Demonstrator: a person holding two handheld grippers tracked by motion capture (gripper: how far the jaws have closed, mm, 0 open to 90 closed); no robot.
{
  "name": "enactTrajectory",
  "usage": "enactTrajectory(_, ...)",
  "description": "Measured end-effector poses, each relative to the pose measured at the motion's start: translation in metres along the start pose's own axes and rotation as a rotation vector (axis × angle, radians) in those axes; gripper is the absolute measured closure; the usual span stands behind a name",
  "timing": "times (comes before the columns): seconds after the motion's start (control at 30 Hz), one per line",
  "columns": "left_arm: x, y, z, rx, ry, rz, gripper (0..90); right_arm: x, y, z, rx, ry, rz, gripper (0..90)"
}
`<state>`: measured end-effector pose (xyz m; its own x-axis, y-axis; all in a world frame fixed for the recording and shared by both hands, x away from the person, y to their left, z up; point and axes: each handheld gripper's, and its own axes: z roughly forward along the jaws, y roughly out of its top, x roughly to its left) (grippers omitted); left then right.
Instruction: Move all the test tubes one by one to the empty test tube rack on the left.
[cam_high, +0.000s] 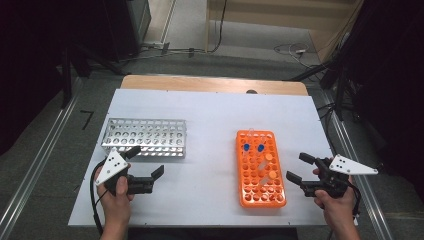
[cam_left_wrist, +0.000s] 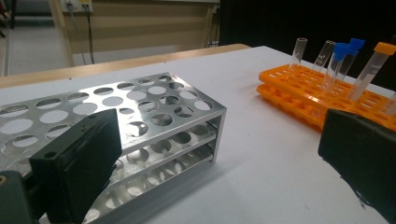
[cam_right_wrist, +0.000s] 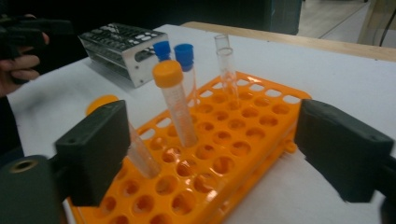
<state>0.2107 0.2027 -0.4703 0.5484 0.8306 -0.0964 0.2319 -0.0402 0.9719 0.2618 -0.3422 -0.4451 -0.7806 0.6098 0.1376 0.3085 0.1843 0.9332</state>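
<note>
At left in the high view, the metal rack (cam_high: 145, 137) is bright, polished aluminium-like sheet. The orange rack (cam_high: 261, 170) right of centre looks smooth, slightly glossy plastic, its tubes (cam_right_wrist: 180, 105) clear plastic or glass. The white tabletop (cam_high: 210, 115) is matt; its far edge looks wooden. Gripper pads (cam_right_wrist: 95, 149) are matt black.

High view: even overhead light, white surface (cam_high: 210, 115) bright, surroundings to both sides nearly black; shadows soft and short. Detail coarse, slightly soft throughout. Left gripper view: metal rack (cam_left_wrist: 140, 121) shows pale glare on top plate; near jaws out of focus. Right gripper view: orange rack (cam_right_wrist: 224, 140) fairly sharp, jaws blurred, background dim.
</note>
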Motion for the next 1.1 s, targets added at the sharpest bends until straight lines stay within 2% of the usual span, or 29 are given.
enactTrajectory(0.1,0.000,0.000,0.000,0.007,-0.004,0.005,0.0,0.006,0.001,0.003,-0.006,0.051,0.007,21.4)
enactTrajectory(0.13,0.000,0.000,0.000,0.008,-0.005,0.005,0.0,0.006,0.001,0.003,-0.006,0.051,0.007,21.4)
enactTrajectory(0.2,0.000,0.000,0.000,0.011,-0.005,0.003,0.0,0.010,0.001,0.007,0.009,0.072,-0.002,26.4)
enactTrajectory(0.23,0.000,-0.001,0.000,0.010,-0.007,0.002,0.0,0.012,-0.001,0.010,0.029,0.108,-0.012,30.0)
enactTrajectory(0.3,0.000,-0.001,0.000,0.012,-0.008,0.001,0.0,0.015,-0.002,0.013,0.034,0.135,-0.014,34.3)
enactTrajectory(0.33,0.000,-0.001,0.001,0.011,-0.008,-0.001,0.0,0.015,-0.002,0.013,0.034,0.135,-0.014,34.3)
enactTrajectory(0.43,-0.001,-0.001,0.002,0.016,-0.014,0.002,0.0,0.020,-0.005,0.021,0.067,0.186,-0.038,39.8)
enactTrajectory(0.57,-0.002,-0.001,0.003,0.020,-0.022,0.007,0.0,0.024,-0.008,0.028,0.097,0.205,-0.039,43.1)
enactTrajectory(0.6,-0.003,-0.001,0.004,0.022,-0.021,0.007,0.0,0.025,-0.011,0.033,0.113,0.216,-0.042,46.9)
enactTrajectory(0.87,-0.007,-0.001,0.007,0.032,-0.034,0.017,0.0,0.027,-0.019,0.050,0.188,0.224,-0.062,55.6)
enactTrajectory(0.97,-0.007,-0.001,0.007,0.035,-0.036,0.015,0.0,0.027,-0.022,0.054,0.216,0.206,-0.068,58.0)
enactTrajectory(1.1,-0.008,-0.002,0.008,0.036,-0.038,0.016,0.0,0.026,-0.025,0.057,0.238,0.176,-0.102,61.2)
